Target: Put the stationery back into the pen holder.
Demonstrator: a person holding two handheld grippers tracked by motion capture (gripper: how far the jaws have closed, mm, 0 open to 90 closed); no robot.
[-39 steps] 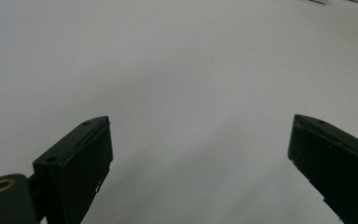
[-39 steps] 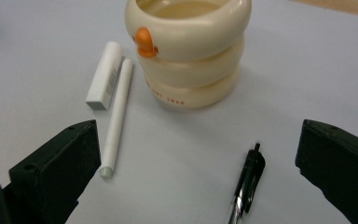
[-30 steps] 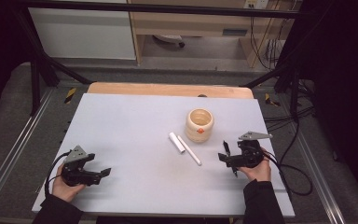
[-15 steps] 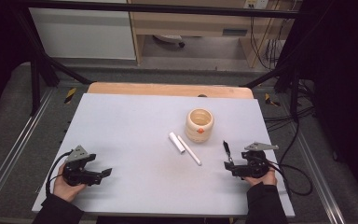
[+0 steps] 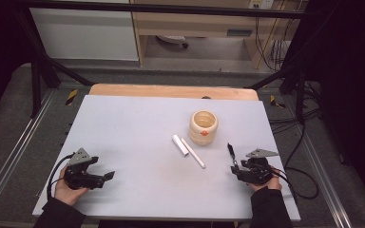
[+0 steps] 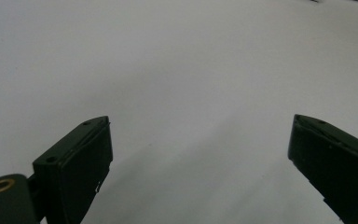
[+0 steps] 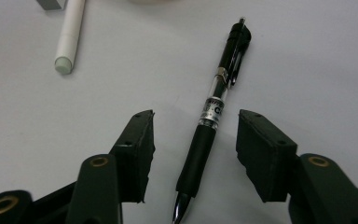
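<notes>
Right gripper view: your right gripper (image 7: 195,154), jaws apart, straddles the pen (image 7: 214,109); light, stiff, slippery—take its rubber grip. Left gripper (image 6: 200,163) gapes empty.

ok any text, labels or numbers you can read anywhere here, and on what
"C": the one clear character, on the label band of the black pen between the right claw jaws; the rest of that print is too blurred to read.
White marker, wooden cup: no text seen.
</notes>
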